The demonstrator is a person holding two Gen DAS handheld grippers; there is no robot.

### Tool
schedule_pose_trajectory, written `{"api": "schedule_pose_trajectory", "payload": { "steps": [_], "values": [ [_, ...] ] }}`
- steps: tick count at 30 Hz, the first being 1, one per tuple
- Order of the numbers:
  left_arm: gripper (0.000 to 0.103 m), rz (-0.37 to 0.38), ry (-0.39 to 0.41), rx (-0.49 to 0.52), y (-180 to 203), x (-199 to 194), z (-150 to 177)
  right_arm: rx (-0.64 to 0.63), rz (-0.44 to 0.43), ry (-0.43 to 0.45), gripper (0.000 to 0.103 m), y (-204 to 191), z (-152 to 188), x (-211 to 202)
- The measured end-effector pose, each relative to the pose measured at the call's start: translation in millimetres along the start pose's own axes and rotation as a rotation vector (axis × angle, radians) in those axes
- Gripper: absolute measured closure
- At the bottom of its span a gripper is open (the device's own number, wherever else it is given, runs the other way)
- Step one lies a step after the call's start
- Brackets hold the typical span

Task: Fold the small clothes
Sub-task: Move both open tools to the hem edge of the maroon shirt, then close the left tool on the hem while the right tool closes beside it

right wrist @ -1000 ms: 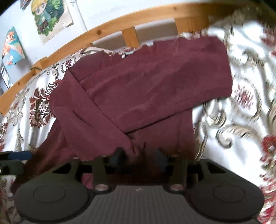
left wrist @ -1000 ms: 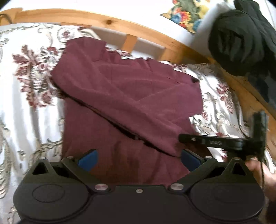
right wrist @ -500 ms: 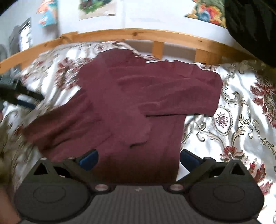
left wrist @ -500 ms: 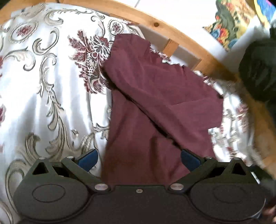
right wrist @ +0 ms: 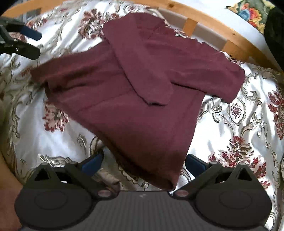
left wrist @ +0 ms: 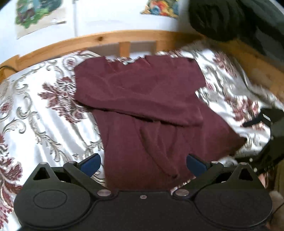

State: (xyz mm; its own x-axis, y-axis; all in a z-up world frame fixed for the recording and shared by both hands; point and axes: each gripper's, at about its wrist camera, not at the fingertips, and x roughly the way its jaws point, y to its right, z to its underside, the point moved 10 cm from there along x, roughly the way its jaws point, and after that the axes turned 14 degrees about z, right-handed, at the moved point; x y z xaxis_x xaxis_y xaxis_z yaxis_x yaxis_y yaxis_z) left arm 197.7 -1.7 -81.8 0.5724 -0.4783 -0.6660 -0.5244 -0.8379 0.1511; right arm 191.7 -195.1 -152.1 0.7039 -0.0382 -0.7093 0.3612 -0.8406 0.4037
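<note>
A maroon long-sleeved top (left wrist: 150,110) lies flat on the flowered bedspread (left wrist: 44,128), both sleeves folded across its chest. It also shows in the right wrist view (right wrist: 142,92). My left gripper (left wrist: 142,162) is open and empty, above the top's near hem. My right gripper (right wrist: 142,162) is open and empty, above the near corner of the hem. The right gripper shows at the right edge of the left wrist view (left wrist: 262,120). The left gripper shows at the top left of the right wrist view (right wrist: 21,40).
A wooden bed rail (left wrist: 124,38) curves along the far side of the bed, also in the right wrist view (right wrist: 221,33). A dark green garment (left wrist: 230,19) hangs at the upper right. Posters (left wrist: 35,14) are on the white wall.
My right gripper was shut on a sleeve a second ago; it has let go, opened and drawn back. The sleeve now lies across the chest. Both cameras have swung to new angles.
</note>
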Motion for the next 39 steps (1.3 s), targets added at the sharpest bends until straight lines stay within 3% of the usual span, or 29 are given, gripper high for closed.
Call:
{"api": "schedule_pose_trajectory", "payload": {
  "steps": [5, 6, 8, 10, 12, 16, 19, 23, 28, 33, 39],
  "values": [
    [0.001, 0.039, -0.090, 0.063, 15.2, 18.1, 12.1, -0.005, 0.100, -0.023, 0.001, 2.4, -1.0, 18.7],
    [0.001, 0.048, -0.106, 0.080, 18.9, 20.7, 14.0, -0.009, 0.099, -0.023, 0.008, 1.0, -1.4, 22.0],
    [0.001, 0.064, -0.126, 0.103, 23.7, 24.0, 18.1, -0.010, 0.044, -0.025, 0.030, -5.9, -2.0, 24.9],
    [0.001, 0.072, -0.162, 0.124, 26.7, 29.0, 24.9, 0.002, 0.000, -0.012, 0.065, -9.7, -4.3, 23.8],
    [0.001, 0.078, -0.200, 0.140, 29.8, 35.8, 31.5, 0.050, -0.013, 0.024, 0.089, -6.8, -10.5, 16.5],
    [0.001, 0.069, -0.263, 0.193, 33.5, 50.6, 40.0, 0.288, -0.117, 0.108, 0.094, 18.2, -26.0, -2.4],
    [0.001, -0.007, -0.347, 0.217, 26.2, 64.6, 50.6, 0.455, -0.167, 0.173, 0.095, 41.6, -33.5, -13.1],
    [0.002, -0.041, -0.411, 0.179, 14.2, 73.3, 58.7, 0.584, -0.205, 0.220, 0.095, 68.1, -39.2, -14.8],
    [0.005, -0.148, -0.435, 0.082, -16.5, 76.0, 60.5, 0.598, -0.206, 0.215, 0.095, 72.9, -38.3, -11.2],
    [0.005, -0.209, -0.419, -0.029, -41.7, 72.7, 60.7, 0.632, -0.196, 0.216, 0.095, 75.7, -37.1, -11.8],
    [0.011, -0.229, -0.361, -0.016, -37.0, 64.6, 53.7, 0.662, -0.190, 0.182, 0.094, 78.4, -29.6, -4.6]
  ]
}}
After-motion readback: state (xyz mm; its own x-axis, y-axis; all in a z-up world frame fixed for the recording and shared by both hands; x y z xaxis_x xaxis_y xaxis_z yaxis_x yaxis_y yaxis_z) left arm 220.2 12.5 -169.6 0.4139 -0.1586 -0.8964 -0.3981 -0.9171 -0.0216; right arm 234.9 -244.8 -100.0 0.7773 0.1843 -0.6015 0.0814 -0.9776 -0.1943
